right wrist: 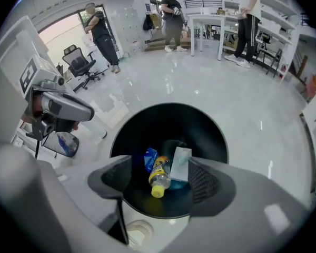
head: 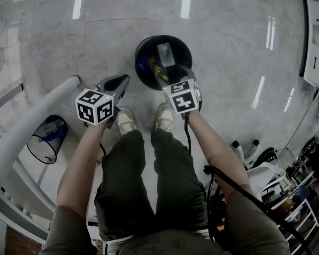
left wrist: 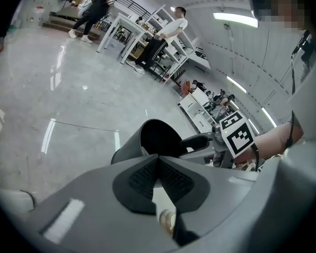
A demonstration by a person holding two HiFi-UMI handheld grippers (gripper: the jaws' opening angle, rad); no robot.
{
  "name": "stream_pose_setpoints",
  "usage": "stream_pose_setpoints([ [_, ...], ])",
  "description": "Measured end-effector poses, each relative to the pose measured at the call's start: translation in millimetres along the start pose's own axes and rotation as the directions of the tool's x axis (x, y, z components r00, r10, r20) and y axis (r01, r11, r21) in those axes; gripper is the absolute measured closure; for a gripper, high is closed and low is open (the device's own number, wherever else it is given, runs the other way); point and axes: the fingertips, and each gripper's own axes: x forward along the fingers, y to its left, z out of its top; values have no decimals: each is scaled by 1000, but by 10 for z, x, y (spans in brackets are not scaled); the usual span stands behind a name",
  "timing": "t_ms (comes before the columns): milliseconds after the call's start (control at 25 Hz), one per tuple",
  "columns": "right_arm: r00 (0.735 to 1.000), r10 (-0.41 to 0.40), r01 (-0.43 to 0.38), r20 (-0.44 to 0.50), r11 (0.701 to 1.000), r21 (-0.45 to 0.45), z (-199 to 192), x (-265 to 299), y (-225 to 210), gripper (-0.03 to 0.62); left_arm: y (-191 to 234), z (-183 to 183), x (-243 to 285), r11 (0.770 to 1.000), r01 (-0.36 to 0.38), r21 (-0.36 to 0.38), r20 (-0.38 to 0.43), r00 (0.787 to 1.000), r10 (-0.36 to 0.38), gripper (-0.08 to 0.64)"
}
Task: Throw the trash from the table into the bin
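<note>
over the black bin [head: 140, 62] on the grey floor, both grippers empty

right gripper [right wrist: 160, 175] hangs straight above the bin's mouth with its jaws spread wide and nothing between them; down inside lie a clear bottle [right wrist: 159, 174] with a yellow cap, a blue wrapper [right wrist: 148, 158] just beside it and a pale packet [right wrist: 181, 162] leaning on the bottle's other side. left gripper [left wrist: 158, 165] sits off to the bin's side, level with the person's shoes [head: 126, 120], its ribbed pads [left wrist: 145, 177] pressed together at the tips and gripping nothing. a second, mesh bin [head: 45, 139] stands well apart at the left.
</note>
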Motion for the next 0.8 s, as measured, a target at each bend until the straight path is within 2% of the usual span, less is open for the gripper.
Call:
stream_pose_setpoints([
  [240,998,1,0,68,1000,-14,402,-653,7,264,-355,418,-316,1000,-3,27,26,1000,3,561],
  [320,994,10,-9,110,1000,-12,615,-949,30,264,-510,620,-456,999,-3,37,43,999,2,561],
  [520,976,4,13,220,997,-77,1239,-1885,106,265,-1016,1236,-868,997,-1,77,81,997,-5,561],
  [640,953,-21,50,301,995,-89,1670,-2570,109,265,-1422,1732,-1209,995,9,103,134,991,-22,561],
  [800,896,-41,101,443,988,-113,2326,-3597,128,273,-2089,2580,-1787,986,31,165,256,964,-73,561],
])
